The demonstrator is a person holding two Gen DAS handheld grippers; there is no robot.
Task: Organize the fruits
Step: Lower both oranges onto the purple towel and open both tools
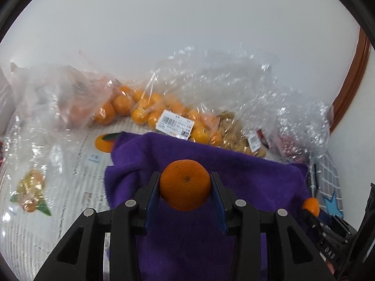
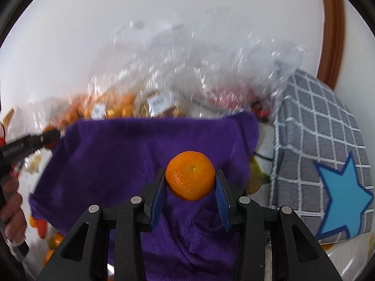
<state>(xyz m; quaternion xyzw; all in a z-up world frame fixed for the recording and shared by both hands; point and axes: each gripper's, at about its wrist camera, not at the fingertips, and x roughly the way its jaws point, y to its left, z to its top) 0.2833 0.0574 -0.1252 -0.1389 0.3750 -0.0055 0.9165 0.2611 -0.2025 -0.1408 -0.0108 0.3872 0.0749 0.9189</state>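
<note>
My left gripper (image 1: 185, 186) is shut on a mandarin (image 1: 185, 185) and holds it over a purple cloth (image 1: 246, 178). My right gripper (image 2: 190, 183) is shut on another mandarin (image 2: 190, 175) above the same purple cloth (image 2: 112, 154). The right gripper with its mandarin (image 1: 311, 207) also shows at the lower right of the left wrist view. The left gripper's tip (image 2: 50, 137) shows at the left edge of the right wrist view. Clear plastic bags of mandarins (image 1: 140, 110) lie behind the cloth.
A bag of brownish fruit (image 1: 236, 133) and a bag with red contents (image 1: 293, 145) lie at the back right. A grey checked cushion with a blue star (image 2: 328, 168) stands right of the cloth. A fruit-print table cover (image 1: 70, 164) lies underneath. A white wall rises behind.
</note>
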